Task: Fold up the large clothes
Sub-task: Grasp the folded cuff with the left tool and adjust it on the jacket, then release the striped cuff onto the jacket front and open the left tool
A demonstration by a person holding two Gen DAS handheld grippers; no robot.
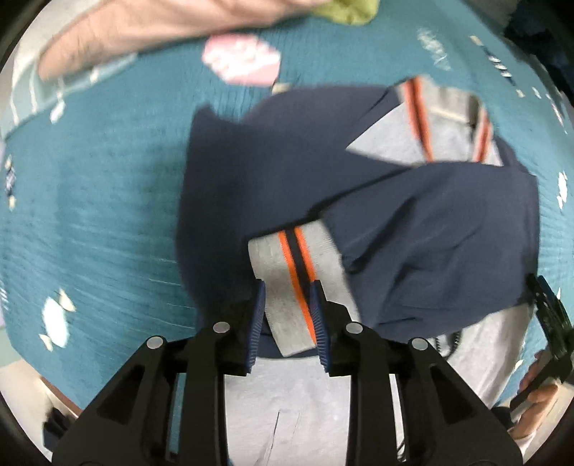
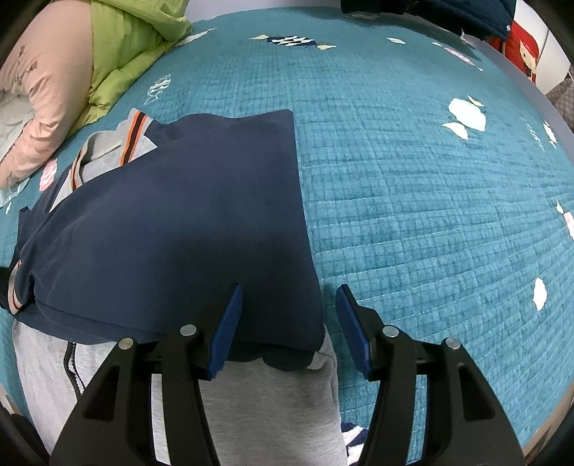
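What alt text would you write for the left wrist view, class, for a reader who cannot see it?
The left gripper points down at a navy and grey jacket on a teal quilt, its jaws either side of the grey cuff with orange stripes. The picture is motion-blurred. A pink pillow lies at the top edge.

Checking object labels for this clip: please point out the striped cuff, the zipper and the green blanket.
striped cuff [image 1: 292, 286], left wrist view, grey ribbing beside the orange stripes.
zipper [image 2: 70, 362], right wrist view, dark teeth on the grey panel.
green blanket [image 2: 129, 46], right wrist view, middle fold.
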